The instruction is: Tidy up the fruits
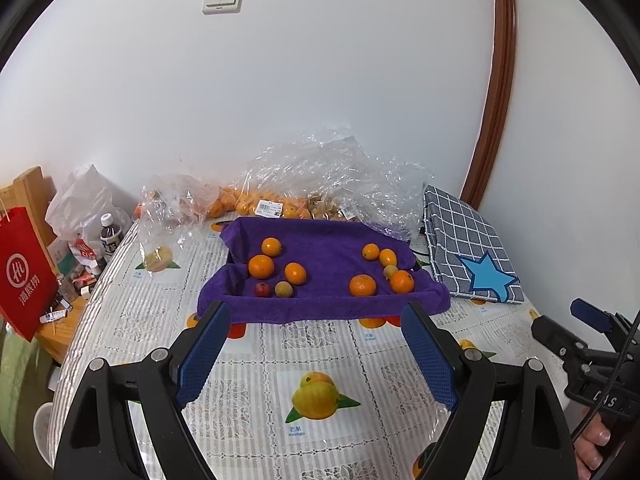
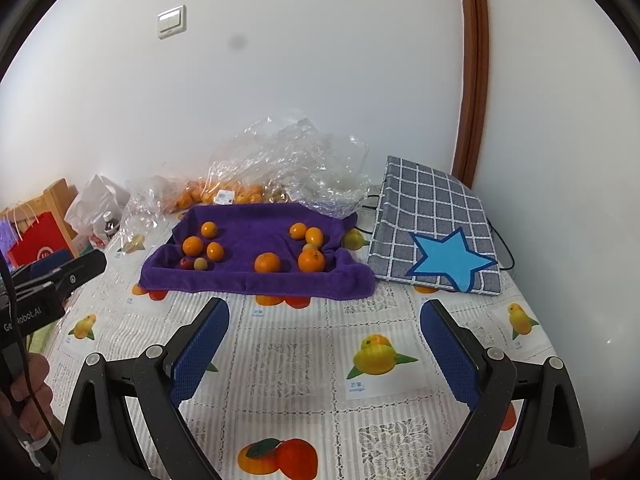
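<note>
Left wrist view: the left gripper (image 1: 316, 350) hovers before the purple towel (image 1: 320, 304), jaws released and empty; oranges (image 1: 261, 266) lie grouped on its left and right.

Right wrist view: the right gripper (image 2: 326, 346), likewise spread and empty, faces the towel. Sorted or awaiting sorting, I cannot tell.

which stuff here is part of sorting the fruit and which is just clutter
Belongs to the job:
- purple towel-lined tray
- loose orange citrus fruits on it
- small dark red fruit
- clear plastic bags of fruit

Lying about:
- grey checked cloth bag with blue star
- red paper bag
- dark drink bottle
</note>
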Available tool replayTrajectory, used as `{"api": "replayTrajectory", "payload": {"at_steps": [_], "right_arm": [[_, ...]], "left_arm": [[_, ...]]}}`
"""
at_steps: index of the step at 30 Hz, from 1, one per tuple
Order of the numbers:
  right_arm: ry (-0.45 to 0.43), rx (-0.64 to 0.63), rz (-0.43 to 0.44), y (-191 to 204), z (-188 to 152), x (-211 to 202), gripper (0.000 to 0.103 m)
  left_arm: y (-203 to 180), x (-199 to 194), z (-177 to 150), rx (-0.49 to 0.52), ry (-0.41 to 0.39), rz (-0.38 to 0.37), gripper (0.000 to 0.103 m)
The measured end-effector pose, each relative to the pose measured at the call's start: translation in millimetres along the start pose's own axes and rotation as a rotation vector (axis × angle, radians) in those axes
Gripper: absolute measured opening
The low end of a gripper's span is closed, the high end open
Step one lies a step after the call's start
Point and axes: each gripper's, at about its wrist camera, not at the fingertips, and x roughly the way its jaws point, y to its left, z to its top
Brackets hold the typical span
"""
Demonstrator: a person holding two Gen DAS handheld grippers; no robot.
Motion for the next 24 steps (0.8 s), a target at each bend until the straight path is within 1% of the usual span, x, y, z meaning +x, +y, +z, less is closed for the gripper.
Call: {"api": "replayTrajectory", "payload": {"at_steps": [3, 6, 10, 13, 17, 21, 24], "right_arm": [[-0.005, -0.016, -0.007, 2.0, 0.6, -0.5, 0.096], [-0.008, -0.007, 0.01, 0.8, 0.2, -1.8, 0.096], [-0.008, -0.019, -0.004, 1.8, 0.6, -1.5, 0.096], [-0.01, -0.008, 0.019, 1.5, 0.8, -3.2, 0.096], [-0.017, -0.021, 0.007, 3.0, 1.3, -5.0, 0.095], [-0.018, -0.004, 0.025, 0.0, 0.9, -6.0, 0.096], [-0.02, -0.008, 0.02, -1.2, 1.6, -5.0, 0.096]], "left_arm": [[0.7, -0.2, -0.1, 0.001, -0.002, 0.003, 0.086], [2.3, 0.2, -0.5, -0.006, 0.0, 0.001, 0.086], [2.4, 1.0, -0.1, -0.005, 0.001, 0.005, 0.086], [1.7, 1.2, 0.6, -0.006, -0.001, 0.007, 0.086], [1.2, 2.0, 1.1, -0.002, -0.003, 0.009, 0.086], [-0.4, 2.6, 0.2, 0.0, 0.0, 0.008, 0.086], [-1.4, 7.1, 0.8, 0.006, 0.008, 0.021, 0.087]]}}
